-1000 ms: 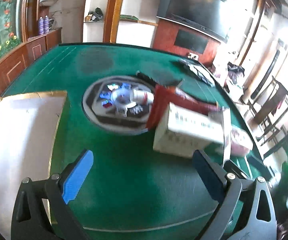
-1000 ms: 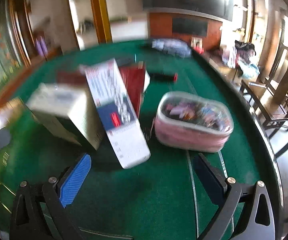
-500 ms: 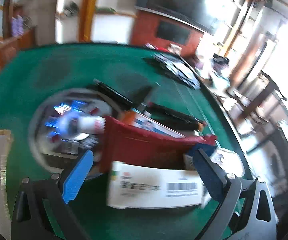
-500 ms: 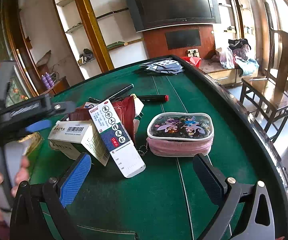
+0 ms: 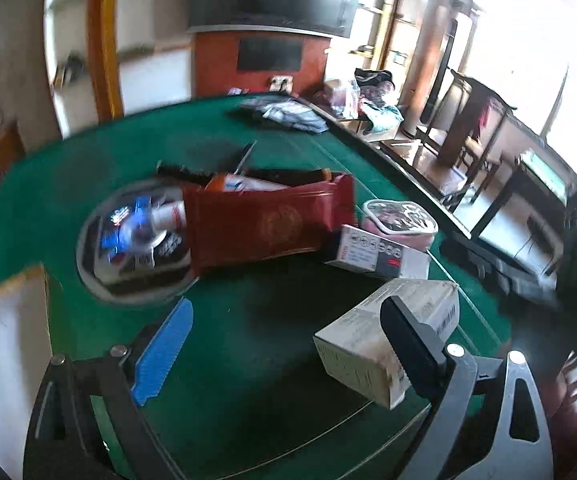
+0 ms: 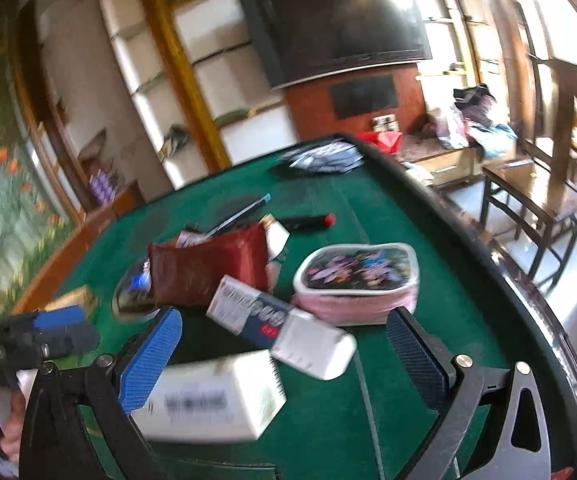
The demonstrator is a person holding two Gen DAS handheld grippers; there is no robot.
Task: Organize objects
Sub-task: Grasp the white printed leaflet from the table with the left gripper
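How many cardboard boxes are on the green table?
2 clearly. A plain white box lies nearest, by the right gripper; a blue-and-white box lies beside the pink pouch. More may hide behind the red packet.

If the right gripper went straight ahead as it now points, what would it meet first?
Most likely the blue-and-white box, which lies just ahead between the open right gripper fingers, with the pink pouch behind it. The white box sits lower, near the blue finger; depth is blurred, so this is uncertain.
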